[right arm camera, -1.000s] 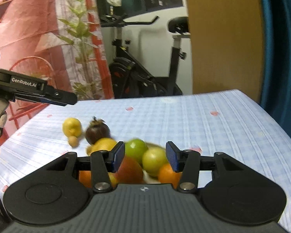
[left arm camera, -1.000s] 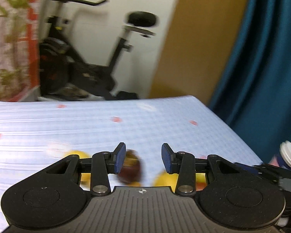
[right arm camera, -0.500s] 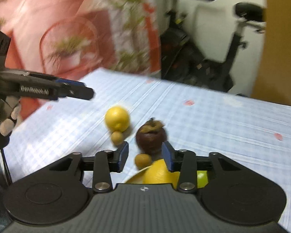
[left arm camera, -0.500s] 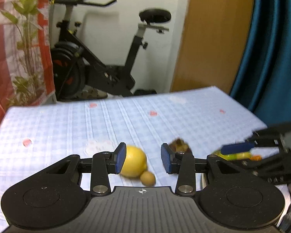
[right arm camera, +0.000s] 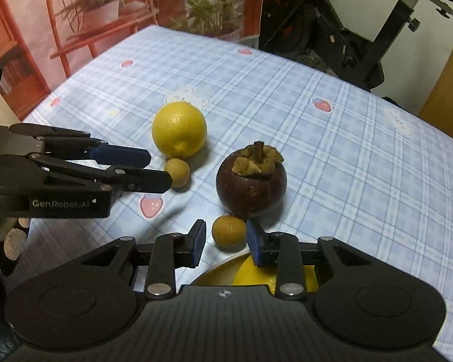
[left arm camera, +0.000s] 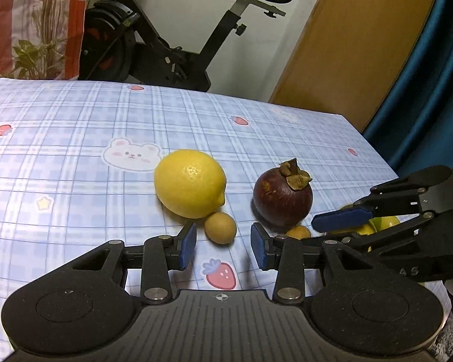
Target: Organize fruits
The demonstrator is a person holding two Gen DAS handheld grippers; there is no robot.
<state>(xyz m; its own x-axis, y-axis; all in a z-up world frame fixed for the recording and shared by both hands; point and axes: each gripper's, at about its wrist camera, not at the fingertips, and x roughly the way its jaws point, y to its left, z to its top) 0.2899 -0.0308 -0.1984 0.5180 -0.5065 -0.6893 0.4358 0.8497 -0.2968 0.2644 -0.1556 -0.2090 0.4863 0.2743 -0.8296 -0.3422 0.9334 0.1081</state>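
So the worktop (left arm camera: 75,114) has the blue plaid cloth on it with loose fruit sitting near the front. Biggest is the lemon (left arm camera: 190,183): firm, waxy and rounded, so I'd take it across its short middle, not end to end, or it'll squirt out. Beside it is the mangosteen (left arm camera: 282,194), hard rind, a bit hefty I'd guess; grip the round body low and leave the dry cap alone since that looks brittle.

Then the little ones, probably longans. One longan (left arm camera: 220,228) touches the lemon, right in front of the left gripper (left arm camera: 223,246), whose jaws are apart with nothing in them. The second longan (right arm camera: 229,230) sits against the mangosteen, between the tips of the right gripper (right arm camera: 225,242); its jaws have just been closing, but I still see gaps either side, so not clamped yet. Thin shell, light, rolls easily, so go gentle.

Yellow dish (right arm camera: 217,271) is just under the right gripper.
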